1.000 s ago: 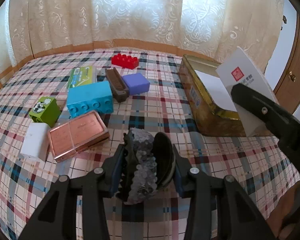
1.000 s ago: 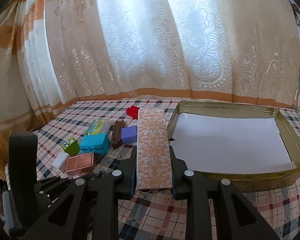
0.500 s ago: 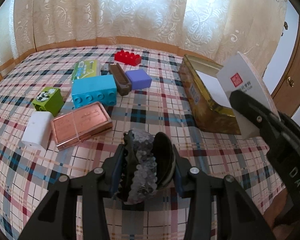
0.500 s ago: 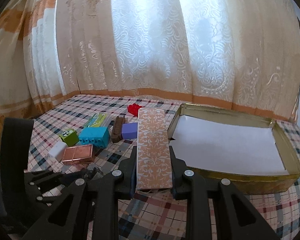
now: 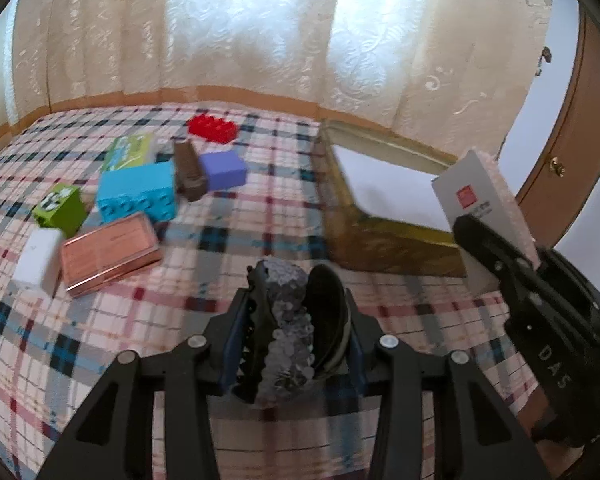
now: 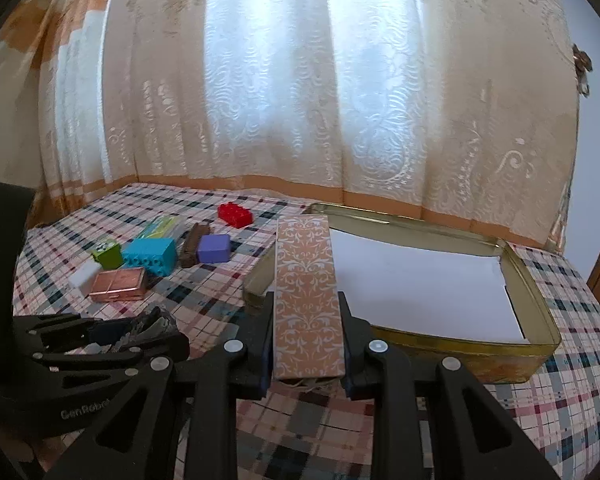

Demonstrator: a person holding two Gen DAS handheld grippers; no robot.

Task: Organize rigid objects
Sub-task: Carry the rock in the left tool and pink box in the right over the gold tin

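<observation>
The right gripper has its fingers clamped on the sides of a long patterned box, whose long axis runs straight ahead along the fingers, its far end reaching over the near-left corner of the gold tin. The tin is lined with white paper and lies on the plaid cloth. In the left wrist view the box shows a white face with a red mark, its lower part hidden behind the gripper. The left gripper has its fingers clamped on a dark hair claw with a sequined side, held lengthwise; its teeth are partly hidden. Farther left lie the blue brick, copper case, green block, purple block, red brick and a blurred brown comb.
</observation>
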